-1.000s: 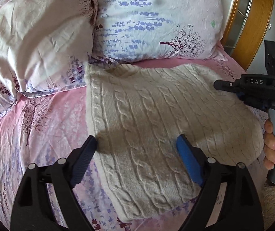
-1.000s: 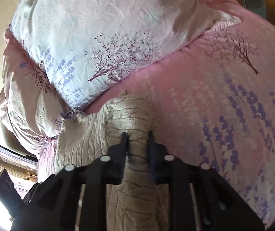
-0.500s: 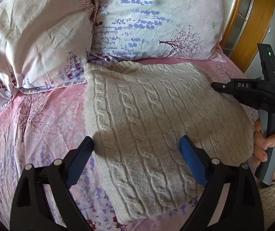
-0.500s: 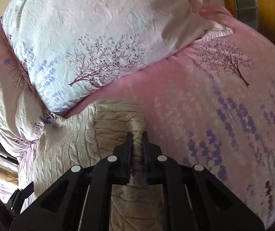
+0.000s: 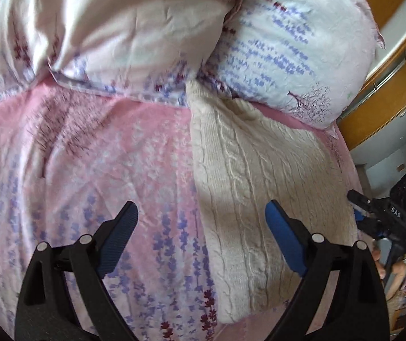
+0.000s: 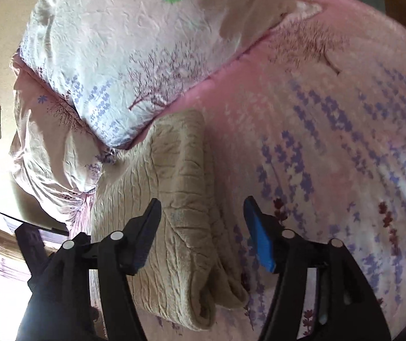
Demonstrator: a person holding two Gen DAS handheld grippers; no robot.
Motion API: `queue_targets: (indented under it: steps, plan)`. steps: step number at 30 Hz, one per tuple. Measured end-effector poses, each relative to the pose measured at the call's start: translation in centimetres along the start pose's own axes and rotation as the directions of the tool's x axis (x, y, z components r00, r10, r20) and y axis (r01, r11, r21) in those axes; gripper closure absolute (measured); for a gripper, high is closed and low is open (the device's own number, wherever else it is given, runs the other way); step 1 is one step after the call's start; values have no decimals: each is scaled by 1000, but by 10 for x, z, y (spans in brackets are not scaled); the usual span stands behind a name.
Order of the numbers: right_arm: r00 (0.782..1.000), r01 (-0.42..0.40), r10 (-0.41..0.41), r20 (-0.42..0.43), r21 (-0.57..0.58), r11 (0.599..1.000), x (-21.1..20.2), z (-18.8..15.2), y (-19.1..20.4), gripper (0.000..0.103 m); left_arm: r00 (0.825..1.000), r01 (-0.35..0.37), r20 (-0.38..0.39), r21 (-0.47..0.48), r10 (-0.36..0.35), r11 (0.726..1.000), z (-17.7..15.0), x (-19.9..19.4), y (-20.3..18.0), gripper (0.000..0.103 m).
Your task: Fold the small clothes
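Cream cable-knit sweater (image 5: 260, 176), folded into a thick flat bundle, lying on the pink floral bedspread, top edge tucked against the pillows, folded layers stacked along one side (image 6: 186, 199), edge slightly rumpled

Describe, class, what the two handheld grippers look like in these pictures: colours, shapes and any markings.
The left gripper has a black angular frame with silver rivets and two fingers with ribbed blue pads. The right gripper has the same build: black frame, silver rivets, blue-padded fingers. Seen from the left wrist view, its black body carries white lettering "DAS" and a small green light, above a grey handle.
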State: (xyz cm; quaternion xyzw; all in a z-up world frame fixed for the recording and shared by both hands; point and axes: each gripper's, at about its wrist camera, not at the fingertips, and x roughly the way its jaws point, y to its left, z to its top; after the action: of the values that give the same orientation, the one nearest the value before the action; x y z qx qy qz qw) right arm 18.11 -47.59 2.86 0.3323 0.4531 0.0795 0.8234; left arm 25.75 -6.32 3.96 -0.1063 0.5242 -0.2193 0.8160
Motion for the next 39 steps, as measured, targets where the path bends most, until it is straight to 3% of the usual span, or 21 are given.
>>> queue_targets:
  steps: [5,10,16,19,21,23,27,31,34,39]
  plan:
    - [997,-43,45,-57,34,998,19,1,-6,32,996,71,-45,-62,-73,996,1,21,5,12]
    - [992,-102,104,-75,36,994,26,3,-4,30,988,146,-39,-123,-152,982,6,33,7,11]
    - [983,-146,145,-113,-1,989,38,1,5,30,983,173,-43,-100,-177,980,7,43,-6,10]
    - [985,-131,125,-120,-48,990,42,-1,15,37,974,215,-60,-83,-220,973,3,47,-17,27]
    - [985,-122,114,-128,-61,991,45,-3,17,56,978,200,-49,-75,-204,977,1,48,-20,30]
    - [982,-144,136,-128,-58,988,47,-6,18,66,979,200,-36,-69,-203,977,0,47,-23,37]
    - [981,-169,161,-107,-81,982,41,-12,25,71,973,230,-16,-86,-232,969,-1,34,-12,61]
    - [978,-203,196,-66,-117,972,29,-20,47,73,967,255,-1,-50,-256,966,-3,18,-9,66]
    - [975,-223,215,-60,-191,956,28,-31,79,73,973,226,37,-4,-226,974,-7,-9,-2,67]
    - [972,-236,231,-52,-309,921,44,-52,125,74,978,190,91,-15,-188,982,-10,-52,30,66]
